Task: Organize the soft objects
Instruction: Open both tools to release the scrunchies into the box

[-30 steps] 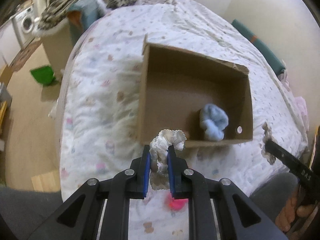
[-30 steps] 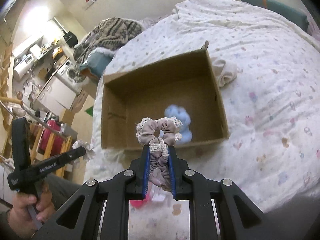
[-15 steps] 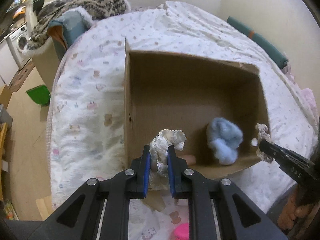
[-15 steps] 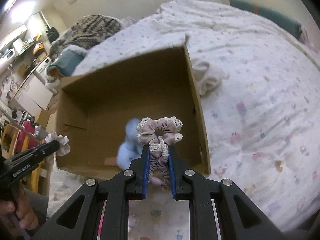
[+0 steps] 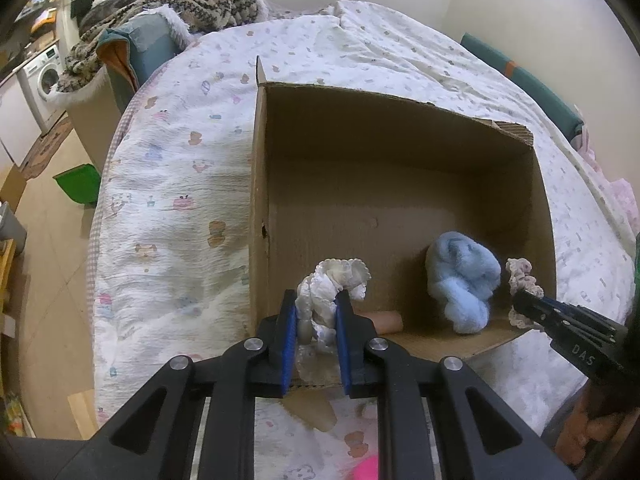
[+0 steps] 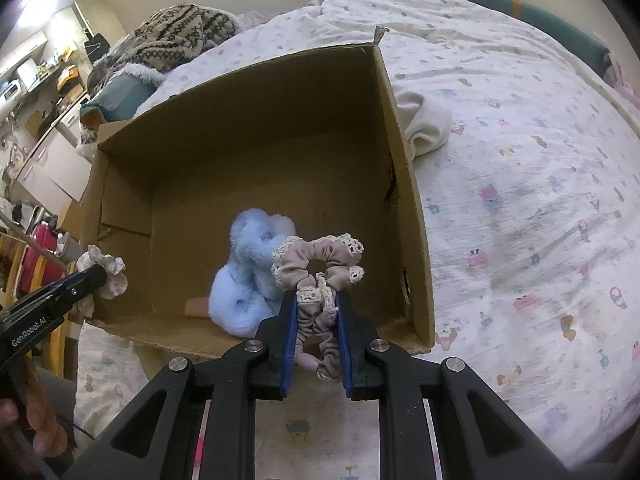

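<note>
The bed (image 5: pixel 172 168) is the biggest surface, covered by a crinkled white quilt printed with small cartoon figures; it should give under any push. On it sits the box (image 5: pixel 260 184), an open corrugated carton with stiff brown walls and a torn rim corner.

Inside, near the front wall, lies a blue fluffy bundle (image 5: pixel 464 280), plush and knotted, beside a small tan roll (image 5: pixel 386 320) I cannot identify.

The left claw (image 5: pixel 317 332) is clamped on a white scrunchie (image 5: pixel 336 284), ruffled and scallop-edged, held above the box's front left corner. The right claw (image 6: pixel 317 334) is clamped on a beige scrunchie (image 6: pixel 320 266), satin-like gathered cloth with cream lace trim, over the front edge by the blue bundle.

Both scrunchies look nearly weightless, limp and crush-proof. A pinch across the gathered band, as now, seems best; the lace could snag on the blue pads at release.
</note>
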The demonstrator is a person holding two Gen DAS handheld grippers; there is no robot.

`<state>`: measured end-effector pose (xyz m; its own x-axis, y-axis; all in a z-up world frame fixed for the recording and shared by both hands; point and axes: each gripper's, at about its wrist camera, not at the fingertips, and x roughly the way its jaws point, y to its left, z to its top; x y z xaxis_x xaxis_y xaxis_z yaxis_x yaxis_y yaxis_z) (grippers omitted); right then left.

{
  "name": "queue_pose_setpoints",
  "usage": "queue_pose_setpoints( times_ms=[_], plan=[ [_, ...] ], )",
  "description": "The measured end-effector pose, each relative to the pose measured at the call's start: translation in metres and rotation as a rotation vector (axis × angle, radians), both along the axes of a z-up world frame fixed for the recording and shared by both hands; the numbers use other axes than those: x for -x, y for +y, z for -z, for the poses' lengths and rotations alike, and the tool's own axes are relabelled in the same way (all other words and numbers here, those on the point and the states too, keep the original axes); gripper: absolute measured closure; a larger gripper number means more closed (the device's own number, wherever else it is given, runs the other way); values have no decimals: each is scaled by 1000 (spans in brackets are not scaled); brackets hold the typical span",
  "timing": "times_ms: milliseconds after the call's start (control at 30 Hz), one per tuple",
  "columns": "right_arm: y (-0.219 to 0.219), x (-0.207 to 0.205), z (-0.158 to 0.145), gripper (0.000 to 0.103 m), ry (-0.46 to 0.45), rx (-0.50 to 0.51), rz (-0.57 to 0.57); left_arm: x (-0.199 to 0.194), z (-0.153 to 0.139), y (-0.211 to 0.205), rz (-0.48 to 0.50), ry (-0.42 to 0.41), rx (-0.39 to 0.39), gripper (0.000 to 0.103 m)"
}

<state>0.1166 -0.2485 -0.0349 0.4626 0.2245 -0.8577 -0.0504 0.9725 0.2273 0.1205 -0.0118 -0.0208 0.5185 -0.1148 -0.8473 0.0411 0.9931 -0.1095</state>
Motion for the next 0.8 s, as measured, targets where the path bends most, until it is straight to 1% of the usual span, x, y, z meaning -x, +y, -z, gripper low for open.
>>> queue_pose_setpoints(
  times_ms=[133,300,433,500,567,600,633,667,700,767,800],
  plan=[
    [-3,-1,1,84,10,-21,16,0,0,0,-4,-3,1,88],
    [0,-2,0,83,6,-9,14,2,-1,-1,-2,-9,-6,87],
    [-2,-3,0,81,7,-18,21,2,-1,-1,-5,-8,-4,84],
    [-3,-3,0,73,3,-17,30,2,-1,-2,-2,-10,-4,83],
    [-4,-4,-1,67,-3,-19,38,2,-1,-2,-1,-8,-9,82],
    [-6,-4,-2,54,-4,-22,44,3,-1,-2,3,-10,-13,82],
    [-7,-4,-3,43,-7,-25,52,3,-2,-3,3,-12,-13,81],
    [-9,-3,-5,30,-16,-32,62,4,-4,-4,5,-16,-11,77],
    [-10,-2,-7,29,-26,-40,69,4,-5,-4,5,-20,-7,73],
    [-11,-3,-9,29,-32,-50,72,6,-9,-4,-2,-36,-4,52],
    [-12,-3,-9,29,-32,-57,74,7,-11,-5,-2,-54,0,50]
  ],
)
